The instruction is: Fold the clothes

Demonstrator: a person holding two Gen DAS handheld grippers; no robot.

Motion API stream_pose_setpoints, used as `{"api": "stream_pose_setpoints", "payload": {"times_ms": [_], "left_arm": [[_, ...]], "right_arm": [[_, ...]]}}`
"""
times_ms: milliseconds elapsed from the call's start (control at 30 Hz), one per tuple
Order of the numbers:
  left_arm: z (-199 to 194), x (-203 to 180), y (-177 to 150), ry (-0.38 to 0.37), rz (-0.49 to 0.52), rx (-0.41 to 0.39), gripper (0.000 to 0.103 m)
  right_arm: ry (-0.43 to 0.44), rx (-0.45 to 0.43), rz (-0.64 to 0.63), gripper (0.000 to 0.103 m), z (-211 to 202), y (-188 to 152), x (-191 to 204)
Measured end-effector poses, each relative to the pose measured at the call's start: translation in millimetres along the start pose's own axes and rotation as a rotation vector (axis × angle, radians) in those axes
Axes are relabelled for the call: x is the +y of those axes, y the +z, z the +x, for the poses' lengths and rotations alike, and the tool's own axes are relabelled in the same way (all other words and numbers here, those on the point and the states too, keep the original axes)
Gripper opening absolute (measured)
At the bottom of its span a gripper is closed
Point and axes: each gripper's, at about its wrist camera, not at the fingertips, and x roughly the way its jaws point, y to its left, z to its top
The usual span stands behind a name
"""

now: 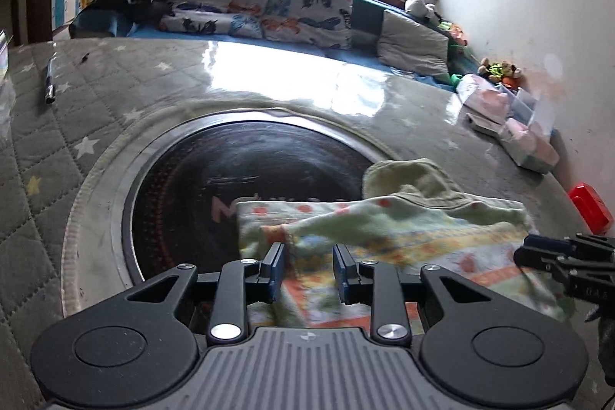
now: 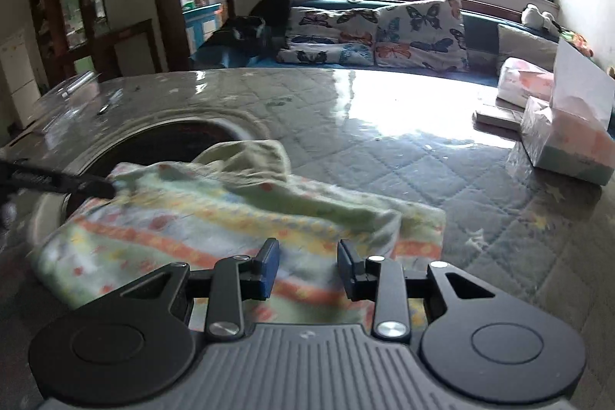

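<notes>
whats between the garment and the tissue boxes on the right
Only bare quilted table cover lies between the garment and the tissue boxes; the right wrist view shows this.

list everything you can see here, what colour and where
garment: one, pale green with orange and yellow bands, partly folded on the table, near edge
table: one, grey quilted star cover under glossy film
round inset: one, dark, table centre, partly under garment
butterfly cushions: several, white, on blue sofa
tissue packs: a few, pink-white, table's right side
red box: one, right table edge
pen: one, dark, far left
left claw: open over garment
right claw: open over garment
</notes>
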Motion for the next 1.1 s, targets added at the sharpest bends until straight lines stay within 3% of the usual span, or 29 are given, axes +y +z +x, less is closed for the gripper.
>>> {"api": "stream_pose_setpoints", "payload": {"times_ms": [233,433,500,767,900,1100], "left_arm": [[0,0,3,0.006,0.015,-0.002,0.029],[-2,-14,10,-0.024,0.030,-0.013,0.030],[0,-20,12,-0.041,0.039,-0.014,0.030],[25,-41,22,-0.047,0.070,0.009,0.030],[39,-45,23,-0.020,0.103,0.016,0.033],[24,-41,25,-0.016,0.099,-0.009,0.031]], "right_arm": [[-0.029,-0.005,0.038,0.033,7,10,-13],[0.035,-0.013,0.007,0.032,14,22,3],[0.057,-0.006,-0.001,0.027,22,26,10],[0.050,0.011,0.014,0.025,46,31,15],[0.041,0.006,0.005,0.026,39,32,16],[0.068,-0.015,-0.059,0.029,10,31,32]]}}
